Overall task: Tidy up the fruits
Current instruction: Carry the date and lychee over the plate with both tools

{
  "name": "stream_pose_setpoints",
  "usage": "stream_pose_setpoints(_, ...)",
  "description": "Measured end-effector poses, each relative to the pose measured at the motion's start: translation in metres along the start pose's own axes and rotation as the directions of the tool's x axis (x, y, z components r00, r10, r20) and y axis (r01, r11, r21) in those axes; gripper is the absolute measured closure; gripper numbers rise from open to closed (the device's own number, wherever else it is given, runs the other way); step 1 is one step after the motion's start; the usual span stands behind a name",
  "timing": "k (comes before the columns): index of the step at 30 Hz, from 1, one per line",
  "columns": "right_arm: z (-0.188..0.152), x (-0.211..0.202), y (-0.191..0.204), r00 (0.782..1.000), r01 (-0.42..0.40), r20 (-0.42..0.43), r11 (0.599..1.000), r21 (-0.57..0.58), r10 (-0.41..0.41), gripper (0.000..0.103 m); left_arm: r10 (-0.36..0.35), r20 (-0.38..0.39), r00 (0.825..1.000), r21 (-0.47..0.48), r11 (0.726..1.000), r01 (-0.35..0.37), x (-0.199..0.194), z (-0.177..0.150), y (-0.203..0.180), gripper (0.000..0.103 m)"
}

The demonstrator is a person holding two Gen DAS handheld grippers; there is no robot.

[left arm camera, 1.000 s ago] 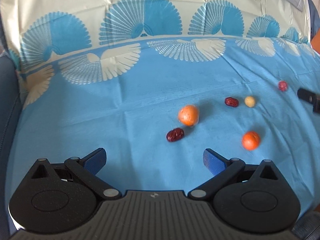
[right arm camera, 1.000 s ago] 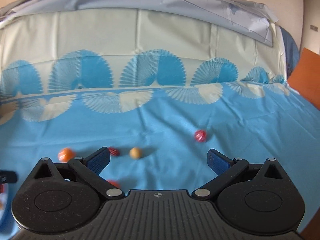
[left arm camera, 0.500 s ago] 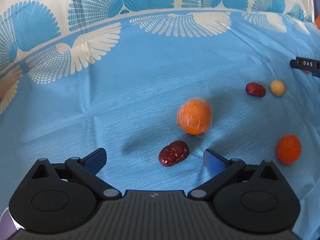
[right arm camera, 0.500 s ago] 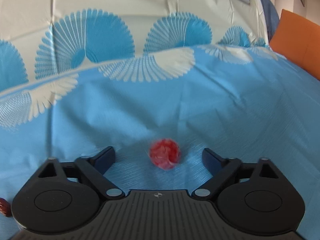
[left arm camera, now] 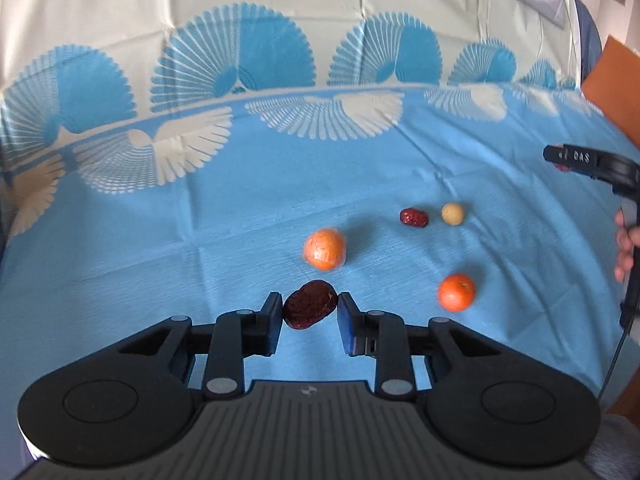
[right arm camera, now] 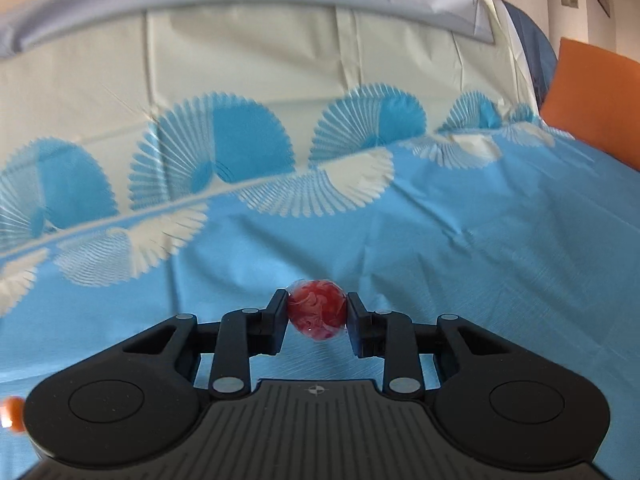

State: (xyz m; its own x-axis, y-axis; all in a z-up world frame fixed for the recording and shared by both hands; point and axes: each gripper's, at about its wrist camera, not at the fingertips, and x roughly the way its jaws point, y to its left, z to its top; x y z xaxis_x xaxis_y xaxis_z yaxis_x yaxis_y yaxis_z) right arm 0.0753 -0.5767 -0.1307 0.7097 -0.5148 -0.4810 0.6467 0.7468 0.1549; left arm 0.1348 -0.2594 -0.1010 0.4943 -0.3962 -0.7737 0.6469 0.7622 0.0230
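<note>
- The left gripper (left arm camera: 309, 312) has its two fingers closed on a dark red date (left arm camera: 309, 304); the pads press its left and right ends, and it sits between the fingertips above the blue cloth (left arm camera: 200, 248).
- In the left wrist view, a wrapped orange fruit (left arm camera: 324, 249) lies on the cloth just beyond the held date, at about 12 o'clock from it.
- A second orange fruit (left arm camera: 456, 292) lies at about 3 o'clock from the held date, well apart from it.
- A smaller second date (left arm camera: 414, 217) and a pale round fruit (left arm camera: 453, 214) lie side by side, near each other but not touching, at about 1 o'clock from the wrapped orange fruit.
- The right gripper (right arm camera: 317, 316) is closing on a red marbled ball-shaped fruit in clear wrap (right arm camera: 317, 313); both pads touch its sides, and it is held at the fingertips over the cloth.
- In the left wrist view the right gripper appears at the 3 o'clock edge, with a person's hand (left arm camera: 626, 246) around its handle.
- In the right wrist view, part of an orange fruit (right arm camera: 14, 416) shows at the 8 o'clock edge; which one it is cannot be told.
- An orange panel (right arm camera: 592, 100) stands beyond the cloth at about 2 o'clock.
</note>
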Motion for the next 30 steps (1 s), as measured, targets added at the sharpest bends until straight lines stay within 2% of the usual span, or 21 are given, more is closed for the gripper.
stream_pose_setpoints(7, 0.006, -0.125, 0.031, 0.988, -0.141, 0.06, 0.989, -0.032, 0.143, 0.071, 0.04, 0.019, 0.999, -0.064, 0.997, -0.039, -0.101, -0.017, 0.017, 0.07)
stream_pose_setpoints(10, -0.001, -0.175, 0.049, 0.979, -0.188, 0.07, 0.981, -0.048, 0.191, 0.071, 0.098, 0.029, 0.995, -0.057, 0.994, -0.096, -0.138, -0.031, 0.023, 0.07)
stream_pose_setpoints(13, -0.011, -0.217, 0.068, 0.969, -0.24, 0.049, 0.968, -0.076, 0.244, 0.071, 0.131, 0.0, 0.991, -0.086, 0.988, -0.13, -0.17, -0.049, 0.035, 0.07)
stream_pose_setpoints(17, -0.031, -0.27, 0.096, 0.935, -0.354, -0.019, 0.932, -0.079, 0.354, 0.071, 0.166, 0.005, 0.986, -0.12, 0.979, -0.164, -0.215, -0.076, 0.048, 0.07)
stream_pose_setpoints(22, -0.06, -0.327, 0.128, 0.878, -0.478, -0.098, 0.87, -0.122, 0.469, 0.071, 0.189, 0.003, 0.982, -0.181, 0.966, -0.185, -0.265, -0.119, 0.062, 0.07)
stream_pose_setpoints(26, -0.083, -0.367, 0.15, 0.841, -0.54, -0.146, 0.82, -0.19, 0.52, 0.071, 0.197, -0.007, 0.98, -0.223, 0.955, -0.193, -0.293, -0.151, 0.072, 0.07)
stream_pose_setpoints(30, -0.1, -0.397, 0.163, 0.821, -0.571, -0.17, 0.781, -0.252, 0.545, 0.071, 0.203, 0.0, 0.979, -0.262, 0.945, -0.196, -0.315, -0.176, 0.083, 0.07)
